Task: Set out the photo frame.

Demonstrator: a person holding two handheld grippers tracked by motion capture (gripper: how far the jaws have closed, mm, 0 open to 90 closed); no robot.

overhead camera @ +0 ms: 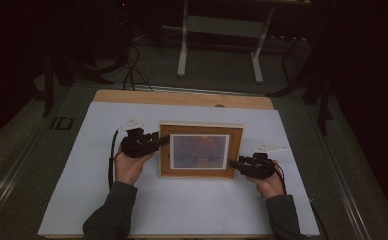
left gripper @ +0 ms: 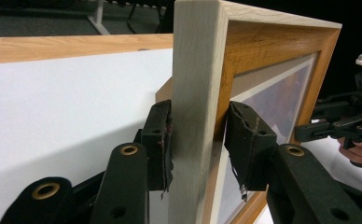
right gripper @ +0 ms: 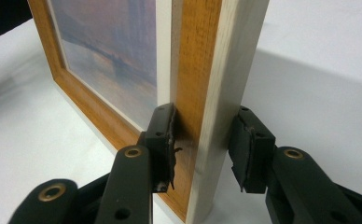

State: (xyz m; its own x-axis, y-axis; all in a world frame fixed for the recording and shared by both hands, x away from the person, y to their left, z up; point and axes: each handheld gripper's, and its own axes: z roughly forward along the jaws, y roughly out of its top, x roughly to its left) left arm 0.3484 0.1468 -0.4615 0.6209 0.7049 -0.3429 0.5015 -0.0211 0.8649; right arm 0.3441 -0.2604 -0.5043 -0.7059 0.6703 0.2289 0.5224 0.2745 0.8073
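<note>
While it stands near the middle of the white table (overhead camera: 82, 200), the wooden picture frame (overhead camera: 201, 151) runs lengthwise left to right, picture facing the person. Left gripper (overhead camera: 158, 141) pinches its left edge; right gripper (overhead camera: 233, 163) straddles its right edge, grip uncertain. Painting detail dim; no legible writing.

Your wooden picture frame (overhead camera: 201, 131) blocks the middle of the white table sheet (overhead camera: 102, 200), with the left gripper (overhead camera: 163, 140) at its nine o'clock edge and the right gripper (overhead camera: 233, 164) toward four. You have open sheet at six o'clock, and a narrower strip at twelve.
</note>
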